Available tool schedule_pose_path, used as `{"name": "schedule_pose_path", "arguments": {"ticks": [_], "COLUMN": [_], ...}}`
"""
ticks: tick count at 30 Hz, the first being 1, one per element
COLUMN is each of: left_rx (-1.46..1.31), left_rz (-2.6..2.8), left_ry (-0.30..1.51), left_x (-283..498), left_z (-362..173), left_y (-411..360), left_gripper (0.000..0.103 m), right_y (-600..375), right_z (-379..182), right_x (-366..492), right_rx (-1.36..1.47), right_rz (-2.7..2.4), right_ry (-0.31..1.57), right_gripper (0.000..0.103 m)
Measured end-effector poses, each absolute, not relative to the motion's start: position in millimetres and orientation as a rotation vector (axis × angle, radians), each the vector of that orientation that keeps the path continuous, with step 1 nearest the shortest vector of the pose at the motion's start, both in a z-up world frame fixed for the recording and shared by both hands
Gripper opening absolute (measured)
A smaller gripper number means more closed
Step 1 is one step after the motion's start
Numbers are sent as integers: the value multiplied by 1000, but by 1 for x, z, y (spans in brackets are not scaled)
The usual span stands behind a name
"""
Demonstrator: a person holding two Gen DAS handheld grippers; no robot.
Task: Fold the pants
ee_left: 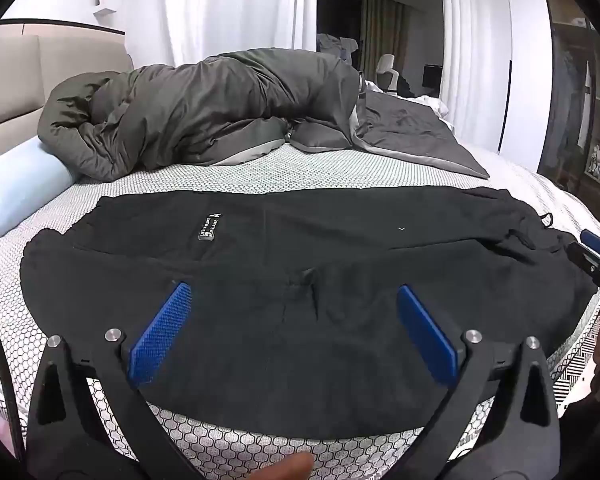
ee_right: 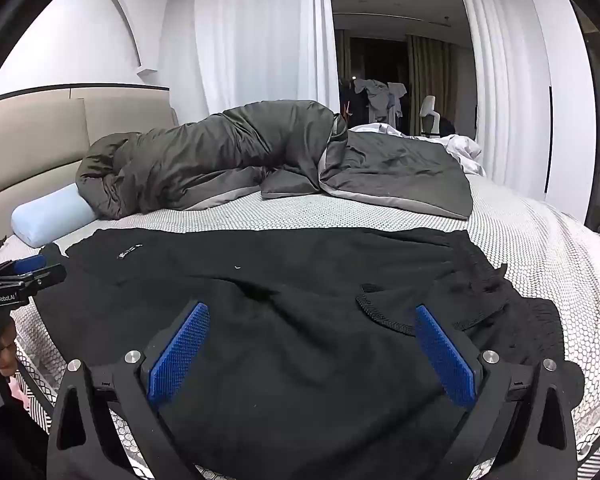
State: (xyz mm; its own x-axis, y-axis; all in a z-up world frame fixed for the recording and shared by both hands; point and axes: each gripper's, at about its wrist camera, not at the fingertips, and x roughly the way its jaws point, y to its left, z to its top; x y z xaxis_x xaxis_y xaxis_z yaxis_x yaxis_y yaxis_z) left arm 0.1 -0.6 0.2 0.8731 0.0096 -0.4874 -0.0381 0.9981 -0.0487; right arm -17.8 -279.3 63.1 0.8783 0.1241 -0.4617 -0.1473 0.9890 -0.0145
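Black pants [ee_left: 300, 248] lie spread across the near part of the bed, folded lengthwise, with a small label [ee_left: 208, 226] on the upper leg and the waistband bunched at the right [ee_right: 480, 280]. My left gripper [ee_left: 292, 292] hovers open over the pants' near edge, nothing between its blue pads. The right gripper [ee_right: 312, 312] is also open above the pants [ee_right: 300, 320], close to the waistband end, and its tip shows at the right edge of the left wrist view [ee_left: 596, 252]. In the right wrist view the left gripper [ee_right: 24, 272] appears at the left edge.
The bed [ee_left: 300, 172] has a honeycomb-patterned cover. A crumpled grey duvet [ee_left: 204, 108] lies behind the pants, with a light blue bolster [ee_left: 16, 188] at the left and a beige headboard [ee_left: 12, 80]. White curtains and a chair stand beyond.
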Motion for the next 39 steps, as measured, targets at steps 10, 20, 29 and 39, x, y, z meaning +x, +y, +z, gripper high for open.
{"name": "schedule_pose_path", "arguments": {"ticks": [10, 20, 29, 39], "left_rx": [-52, -47, -43, -37], "left_rz": [25, 28, 29, 30], "left_ry": [503, 503, 502, 502], "left_x": [0, 1, -1, -1], "left_z": [0, 2, 11, 10], "left_y": [-1, 1, 0, -1], "left_gripper": [102, 102, 102, 102], "right_y": [-279, -280, -279, -278], "right_z": [60, 59, 60, 60], "right_x": [-16, -15, -15, -15], "right_rx": [-53, -59, -64, -66], "right_rz": [137, 139, 138, 137], "right_ry": [501, 511, 513, 512], "right_gripper": [103, 103, 103, 103]}}
